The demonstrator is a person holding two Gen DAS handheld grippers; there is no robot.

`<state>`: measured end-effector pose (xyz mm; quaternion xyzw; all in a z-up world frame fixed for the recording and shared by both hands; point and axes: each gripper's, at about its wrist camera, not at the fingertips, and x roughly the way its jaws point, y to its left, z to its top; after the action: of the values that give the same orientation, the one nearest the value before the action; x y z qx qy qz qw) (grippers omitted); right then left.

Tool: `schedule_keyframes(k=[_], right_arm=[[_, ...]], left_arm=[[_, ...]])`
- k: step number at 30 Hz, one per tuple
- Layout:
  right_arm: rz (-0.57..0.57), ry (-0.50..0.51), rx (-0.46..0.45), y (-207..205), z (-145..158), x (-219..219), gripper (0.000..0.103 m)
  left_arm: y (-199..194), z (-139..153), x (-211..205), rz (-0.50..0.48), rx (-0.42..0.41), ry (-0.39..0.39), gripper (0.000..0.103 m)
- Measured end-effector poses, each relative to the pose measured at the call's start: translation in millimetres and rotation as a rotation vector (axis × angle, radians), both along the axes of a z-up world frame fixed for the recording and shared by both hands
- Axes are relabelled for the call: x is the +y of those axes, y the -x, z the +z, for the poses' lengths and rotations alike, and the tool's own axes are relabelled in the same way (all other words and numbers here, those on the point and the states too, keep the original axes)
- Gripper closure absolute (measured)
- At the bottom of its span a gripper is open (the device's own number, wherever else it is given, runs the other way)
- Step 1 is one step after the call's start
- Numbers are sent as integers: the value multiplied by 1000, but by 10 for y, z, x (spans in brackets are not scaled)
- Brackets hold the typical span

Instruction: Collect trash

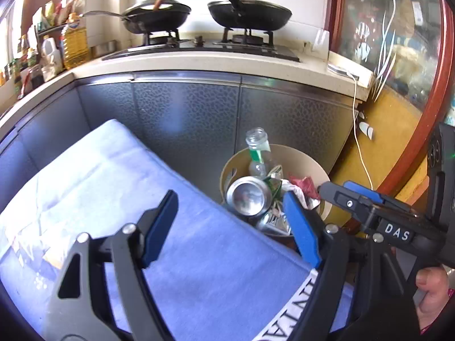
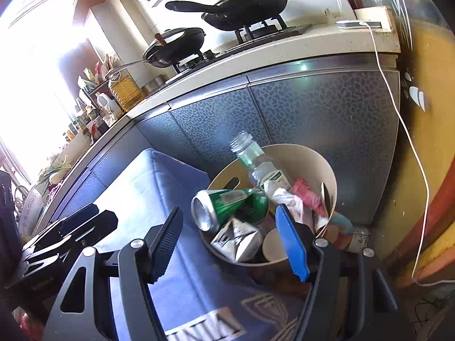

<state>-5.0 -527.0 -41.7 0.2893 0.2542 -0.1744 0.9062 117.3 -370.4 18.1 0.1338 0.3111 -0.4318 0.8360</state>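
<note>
A round beige trash bin [image 1: 310,159] [image 2: 312,156] stands on the floor beside the blue-clothed table. It holds a green can [image 1: 248,196] [image 2: 236,203], a clear plastic bottle [image 1: 257,150] [image 2: 256,162], a crushed silver carton [image 2: 237,240], a paper cup [image 2: 274,245], white and red wrappers [image 2: 301,196]. My left gripper [image 1: 229,204] is open and empty above the table edge near the bin. My right gripper [image 2: 230,218] is open and empty, just above the bin; it shows in the left wrist view [image 1: 335,190].
A blue cloth [image 1: 113,187] [image 2: 159,187] covers the table. Grey cabinet doors [image 1: 184,113] stand behind the bin, under a stove counter with two black pans [image 1: 250,14]. A white cable [image 2: 412,147] hangs along a yellow wall at right. Bottles [image 1: 74,42] crowd the counter at left.
</note>
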Motion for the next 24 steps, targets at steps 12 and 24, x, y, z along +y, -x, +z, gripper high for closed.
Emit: schedule_keyframes(k=[12,24], right_arm=[[-29,87,7,130,358,868,25],[-110,170,-87,293,532,1578,11]], left_arm=[[111,237,998,112,-22,104,30],[309,376,1796,228,-110,156,16]])
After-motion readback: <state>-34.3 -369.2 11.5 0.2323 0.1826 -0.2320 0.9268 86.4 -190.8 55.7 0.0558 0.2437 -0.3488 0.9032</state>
